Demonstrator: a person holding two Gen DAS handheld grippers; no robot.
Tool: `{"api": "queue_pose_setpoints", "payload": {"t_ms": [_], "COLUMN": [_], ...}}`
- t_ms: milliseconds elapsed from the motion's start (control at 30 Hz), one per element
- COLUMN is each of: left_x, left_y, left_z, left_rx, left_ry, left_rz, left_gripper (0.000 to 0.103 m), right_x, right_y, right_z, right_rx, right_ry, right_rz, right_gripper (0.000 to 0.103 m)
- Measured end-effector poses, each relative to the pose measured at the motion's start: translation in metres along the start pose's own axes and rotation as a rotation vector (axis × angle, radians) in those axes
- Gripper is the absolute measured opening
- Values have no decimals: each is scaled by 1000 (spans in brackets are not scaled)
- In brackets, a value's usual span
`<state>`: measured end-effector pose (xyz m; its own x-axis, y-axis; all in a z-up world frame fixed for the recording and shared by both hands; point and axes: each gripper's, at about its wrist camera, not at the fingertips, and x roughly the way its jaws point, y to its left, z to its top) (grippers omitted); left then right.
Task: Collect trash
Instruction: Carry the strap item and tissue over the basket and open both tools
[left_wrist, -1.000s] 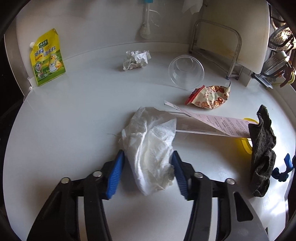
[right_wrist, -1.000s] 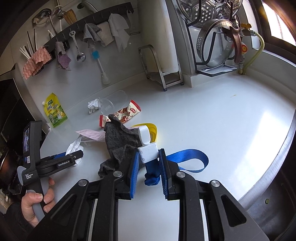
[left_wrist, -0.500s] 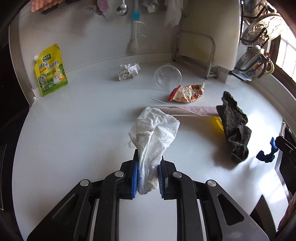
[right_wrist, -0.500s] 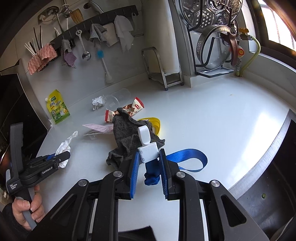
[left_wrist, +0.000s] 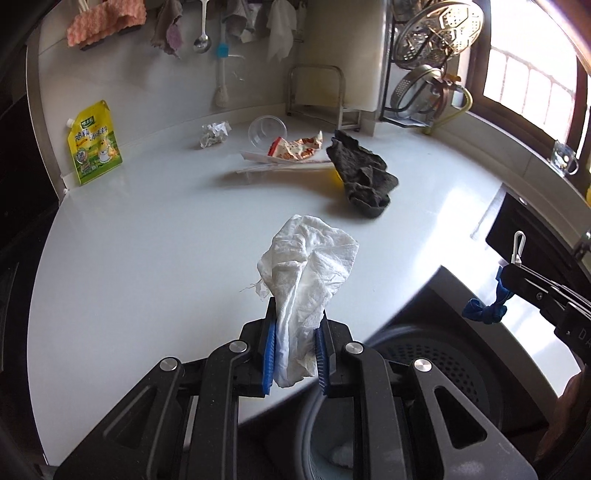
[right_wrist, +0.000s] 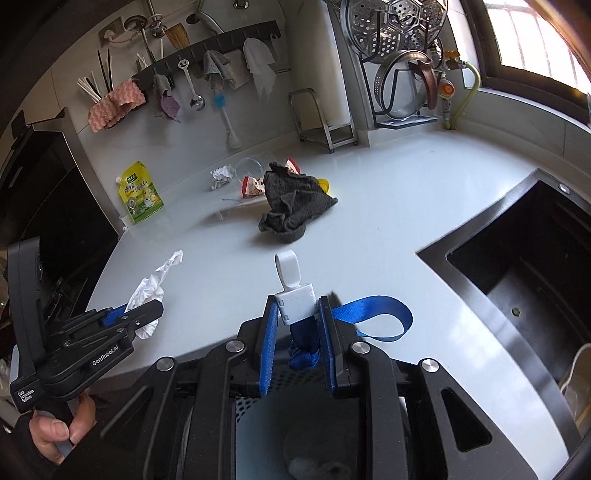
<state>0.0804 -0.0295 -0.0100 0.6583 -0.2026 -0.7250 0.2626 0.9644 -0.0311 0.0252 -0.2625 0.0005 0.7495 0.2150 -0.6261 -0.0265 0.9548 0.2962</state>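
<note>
With the crumpled paper towel (left_wrist: 306, 273) pinched between the blue pads of my left gripper (left_wrist: 294, 354), I judge the step in hand to be dropping it into the bin (left_wrist: 436, 373) that sits below the counter edge. The towel is off the counter (left_wrist: 147, 236), most of it standing up above the jaws and a short tail hanging below them. My right gripper (right_wrist: 297, 332) is closed on a blue strap (right_wrist: 373, 314) with a white clip (right_wrist: 293, 291), and it hangs over the bin opening too; something pale already lies at the bottom.

To do this well, I want the left gripper's tips clearly over the opening before I let go, since from the left camera they look to sit right at the counter's rim and the bin's mouth lies a little right and nearer. I would tip the gripper downward so the tall part of the towel falls inward, not back onto the counter. Thin paper clings to rubber pads, so I would open wide and give it a moment. The two grippers are near each other, so I'd keep the left clear of the strap.

Left on the counter, by my reading: a paper ball (left_wrist: 215, 133), a clear cup (left_wrist: 267, 129), a snack wrapper (left_wrist: 295, 147) and a paper slip (left_wrist: 266, 160), beside a dark cloth (left_wrist: 364, 177).
</note>
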Motion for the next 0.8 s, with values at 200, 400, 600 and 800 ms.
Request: {"api": "queue_pose_setpoints", "payload": {"t_ms": [200,400,600,800], "left_x": [-19,-25,-20,-12], "left_y": [-22,-38,-49,-52], "left_z": [-37,-66,-91,-108], "left_rx": [25,31,38,40], "left_ry": [15,35,62,84], "left_rz": [-29,-40,-40,-26], "left_gripper": [18,18,18,18], "right_x": [-29,-43,-45,-38], "right_y": [2,0,-1,-3], "right_z": [-52,-92,-114,-127], "right_rx": [20,38,28,25], "right_ry": [31,63,85,109], "right_rz": [-18,-39,-69,-70], "right_gripper": [21,21,21,21]}}
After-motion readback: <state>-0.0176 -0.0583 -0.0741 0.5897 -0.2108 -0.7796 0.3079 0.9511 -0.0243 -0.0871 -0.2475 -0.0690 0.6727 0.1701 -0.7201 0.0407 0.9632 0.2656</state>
